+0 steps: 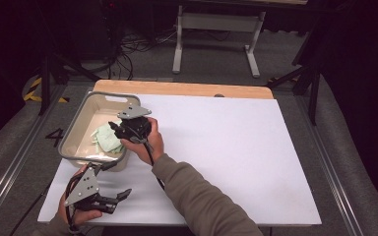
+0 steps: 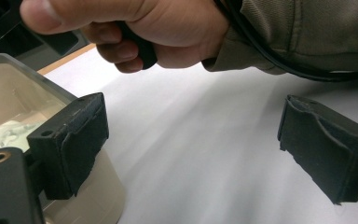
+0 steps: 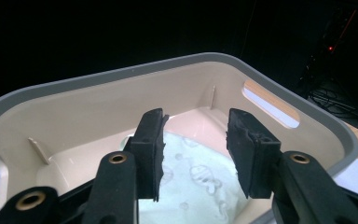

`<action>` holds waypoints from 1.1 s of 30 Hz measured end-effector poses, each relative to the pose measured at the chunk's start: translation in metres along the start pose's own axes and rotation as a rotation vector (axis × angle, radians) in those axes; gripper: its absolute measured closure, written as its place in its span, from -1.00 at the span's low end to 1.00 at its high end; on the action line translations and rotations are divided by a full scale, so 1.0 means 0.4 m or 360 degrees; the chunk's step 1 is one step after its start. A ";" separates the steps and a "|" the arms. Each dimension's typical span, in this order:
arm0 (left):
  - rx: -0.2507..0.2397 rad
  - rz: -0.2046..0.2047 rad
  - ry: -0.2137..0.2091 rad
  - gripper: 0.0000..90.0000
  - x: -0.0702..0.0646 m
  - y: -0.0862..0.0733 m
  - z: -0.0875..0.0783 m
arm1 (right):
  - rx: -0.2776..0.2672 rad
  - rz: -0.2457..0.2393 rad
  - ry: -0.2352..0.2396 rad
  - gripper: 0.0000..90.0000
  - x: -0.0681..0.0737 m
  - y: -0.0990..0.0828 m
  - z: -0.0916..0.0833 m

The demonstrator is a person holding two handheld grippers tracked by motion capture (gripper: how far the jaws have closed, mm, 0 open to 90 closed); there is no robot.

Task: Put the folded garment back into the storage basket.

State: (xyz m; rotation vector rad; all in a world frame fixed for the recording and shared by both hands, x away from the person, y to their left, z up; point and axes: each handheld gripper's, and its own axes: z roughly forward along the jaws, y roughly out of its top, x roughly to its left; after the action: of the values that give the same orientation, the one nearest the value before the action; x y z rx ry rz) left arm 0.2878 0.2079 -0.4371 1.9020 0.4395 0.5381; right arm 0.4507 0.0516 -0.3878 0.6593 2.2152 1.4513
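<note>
A beige bin with a grey rim (image 1: 110, 94) stands at the table's left side. A pale green cloth (image 1: 106, 137) lies crumpled on its bottom. My right gripper (image 1: 115, 127) hangs over the bin's right part, jaws open and nothing between them. In the right gripper view, that gripper (image 3: 195, 149) points down into the bin (image 3: 98, 107) above the cloth (image 3: 191, 186). My left gripper (image 1: 119, 201) rests low near the table's front left corner, wide open and empty. In the left gripper view, that gripper (image 2: 191, 149) faces the bin's outer wall (image 2: 98, 191) and the other hand (image 2: 135, 23).
A white sheet (image 1: 226, 147) covers the table, with a wooden strip (image 1: 187, 88) along the far edge. A white metal frame (image 1: 216, 29) and cables stand on the floor beyond. The right forearm's sleeve (image 1: 202, 196) crosses the front of the table.
</note>
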 end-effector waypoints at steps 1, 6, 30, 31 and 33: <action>0.0002 0.0003 0.0003 -0.79 0.000 0.000 0.000 | -0.0007 0.0005 -0.0004 0.26 -0.003 -0.001 -0.004; 0.0005 0.0006 0.0006 -0.79 0.000 0.000 0.000 | -0.0028 -0.0003 -0.0020 0.20 -0.013 -0.001 -0.025; 0.0023 0.0020 0.0015 -0.79 -0.002 0.000 0.005 | -0.0085 -0.0111 -0.0092 -0.11 -0.024 0.015 -0.110; 0.0023 0.0017 0.0012 -0.79 -0.002 0.000 0.005 | -0.0087 -0.0116 -0.0092 -0.11 -0.025 0.016 -0.114; 0.0026 0.0020 0.0012 -0.79 -0.002 0.000 0.006 | -0.0085 -0.0130 -0.0090 -0.11 -0.026 0.016 -0.123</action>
State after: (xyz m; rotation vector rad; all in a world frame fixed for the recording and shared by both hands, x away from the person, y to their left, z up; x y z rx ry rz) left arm 0.2883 0.2057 -0.4382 1.9197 0.4387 0.5517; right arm 0.4321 0.0119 -0.3629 0.5781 2.1280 1.4283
